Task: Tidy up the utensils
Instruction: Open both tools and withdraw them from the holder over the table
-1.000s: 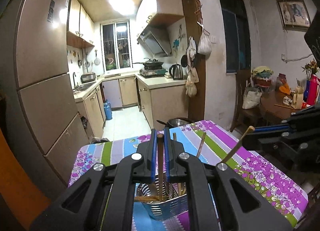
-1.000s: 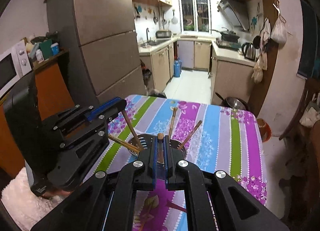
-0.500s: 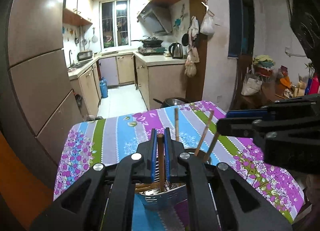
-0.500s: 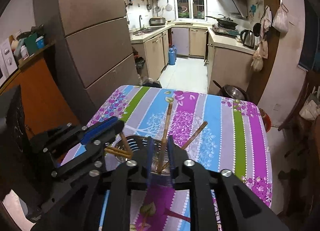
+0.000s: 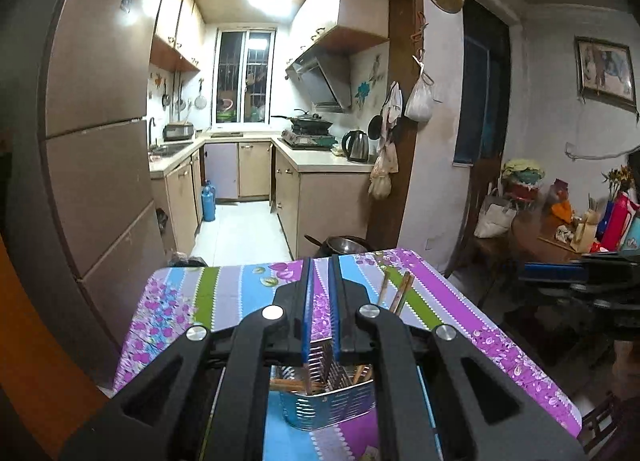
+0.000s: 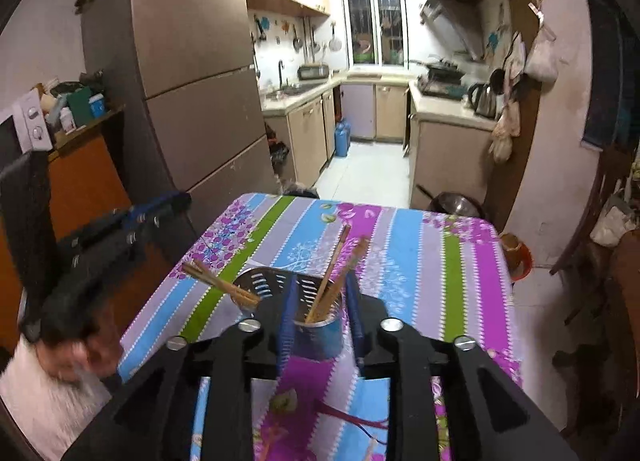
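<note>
Your left tongs (image 5: 319,281) hover above the metal caddy (image 5: 328,405) with a narrow gap between the blades and nothing in it. The caddy stands on the striped tabletop (image 6: 404,237), just below and ahead of both tools. 2 chopsticks (image 6: 218,284) lean out over its left rim; 2 more (image 6: 334,273) stand steeply at its middle, long axes tipped away from you. Your right tongs (image 6: 320,293) are spread wide, straddling that upright pair, so they look the nearer tool.
</note>
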Demonstrator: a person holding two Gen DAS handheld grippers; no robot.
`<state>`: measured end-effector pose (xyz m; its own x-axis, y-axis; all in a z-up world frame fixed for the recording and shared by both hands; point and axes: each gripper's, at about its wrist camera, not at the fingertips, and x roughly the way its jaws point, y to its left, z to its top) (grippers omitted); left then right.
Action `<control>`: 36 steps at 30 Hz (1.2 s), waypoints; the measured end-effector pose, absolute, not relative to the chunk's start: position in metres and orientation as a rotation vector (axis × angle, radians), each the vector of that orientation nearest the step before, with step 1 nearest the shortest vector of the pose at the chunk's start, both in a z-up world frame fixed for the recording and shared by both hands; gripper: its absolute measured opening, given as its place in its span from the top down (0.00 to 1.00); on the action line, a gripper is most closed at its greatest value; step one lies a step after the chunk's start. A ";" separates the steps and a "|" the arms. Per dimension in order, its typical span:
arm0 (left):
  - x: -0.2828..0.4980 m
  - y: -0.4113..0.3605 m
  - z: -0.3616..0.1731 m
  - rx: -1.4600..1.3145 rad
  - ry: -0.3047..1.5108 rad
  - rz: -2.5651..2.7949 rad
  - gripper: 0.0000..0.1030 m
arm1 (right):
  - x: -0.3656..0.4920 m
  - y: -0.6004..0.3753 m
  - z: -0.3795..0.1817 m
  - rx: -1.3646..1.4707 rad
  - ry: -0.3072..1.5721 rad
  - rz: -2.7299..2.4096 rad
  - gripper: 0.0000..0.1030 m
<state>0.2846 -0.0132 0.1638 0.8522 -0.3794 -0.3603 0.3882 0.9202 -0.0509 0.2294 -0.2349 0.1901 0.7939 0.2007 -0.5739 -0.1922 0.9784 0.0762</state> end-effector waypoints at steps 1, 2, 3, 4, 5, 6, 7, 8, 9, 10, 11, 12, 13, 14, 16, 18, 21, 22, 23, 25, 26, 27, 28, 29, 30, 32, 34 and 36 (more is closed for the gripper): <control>0.286 -0.015 0.165 0.035 0.376 -0.395 0.94 | 0.220 -0.239 0.193 0.014 0.604 0.201 0.67; 0.290 -0.017 0.166 0.046 0.393 -0.371 0.94 | 0.208 -0.245 0.195 0.026 0.593 0.203 0.67; 0.291 -0.017 0.166 0.045 0.401 -0.352 0.94 | 0.200 -0.249 0.196 0.034 0.583 0.205 0.67; 0.288 -0.016 0.168 0.037 0.399 -0.345 0.94 | 0.187 -0.255 0.199 0.040 0.564 0.200 0.67; 0.283 -0.015 0.170 0.033 0.388 -0.352 0.94 | 0.171 -0.261 0.200 0.044 0.539 0.201 0.67; 0.271 -0.013 0.174 0.035 0.360 -0.368 0.94 | 0.158 -0.265 0.201 0.045 0.522 0.204 0.67; 0.257 -0.011 0.178 0.050 0.330 -0.373 0.94 | 0.139 -0.271 0.202 0.046 0.496 0.201 0.66; 0.245 -0.009 0.180 0.063 0.306 -0.375 0.94 | 0.119 -0.278 0.201 0.052 0.467 0.199 0.64; 0.225 -0.006 0.182 0.086 0.268 -0.382 0.94 | 0.103 -0.282 0.199 0.060 0.447 0.203 0.58; 0.207 -0.003 0.181 0.106 0.237 -0.389 0.94 | 0.082 -0.288 0.197 0.068 0.418 0.200 0.49; 0.183 0.003 0.179 0.125 0.211 -0.407 0.94 | 0.069 -0.293 0.195 0.069 0.400 0.188 0.44; 0.170 0.007 0.177 0.130 0.202 -0.420 0.94 | 0.048 -0.298 0.191 0.064 0.366 0.156 0.37; 0.150 0.014 0.173 0.132 0.193 -0.428 0.94 | 0.027 -0.303 0.186 0.045 0.335 0.125 0.35; 0.132 0.022 0.167 0.133 0.187 -0.426 0.94 | 0.010 -0.306 0.180 0.018 0.314 0.110 0.35; 0.106 0.036 0.157 0.137 0.190 -0.412 0.94 | -0.016 -0.310 0.169 -0.010 0.289 0.065 0.34; 0.087 0.050 0.146 0.134 0.203 -0.387 0.94 | -0.044 -0.313 0.154 -0.022 0.274 0.046 0.32; 0.064 0.074 0.123 0.095 0.229 -0.334 0.93 | -0.072 -0.320 0.127 -0.005 0.308 0.010 0.32; 0.056 0.081 0.113 0.088 0.242 -0.312 0.93 | -0.080 -0.320 0.117 -0.005 0.324 -0.018 0.32; 0.050 0.085 0.102 0.098 0.263 -0.298 0.93 | -0.086 -0.321 0.102 -0.004 0.353 -0.046 0.32; 0.040 0.090 0.085 0.115 0.293 -0.276 0.93 | -0.090 -0.318 0.081 -0.004 0.401 -0.068 0.34; 0.035 0.091 0.075 0.121 0.311 -0.263 0.93 | -0.092 -0.315 0.064 -0.006 0.434 -0.081 0.34; 0.033 0.091 0.061 0.129 0.346 -0.246 0.93 | -0.093 -0.312 0.051 -0.013 0.455 -0.095 0.36; 0.030 0.090 0.049 0.134 0.372 -0.232 0.93 | -0.094 -0.307 0.039 -0.021 0.471 -0.106 0.37; 0.026 0.090 0.040 0.144 0.383 -0.217 0.93 | -0.094 -0.300 0.023 -0.034 0.496 -0.107 0.39; 0.020 0.087 0.025 0.166 0.390 -0.194 0.93 | -0.091 -0.293 0.013 -0.044 0.514 -0.098 0.44; 0.011 0.081 0.001 0.177 0.425 -0.204 0.93 | -0.090 -0.278 -0.012 -0.054 0.537 -0.072 0.48; 0.002 0.068 -0.021 0.210 0.451 -0.233 0.93 | -0.089 -0.258 -0.026 -0.069 0.545 -0.067 0.61; -0.005 0.054 -0.038 0.238 0.463 -0.256 0.93 | -0.086 -0.247 -0.043 -0.090 0.542 -0.075 0.74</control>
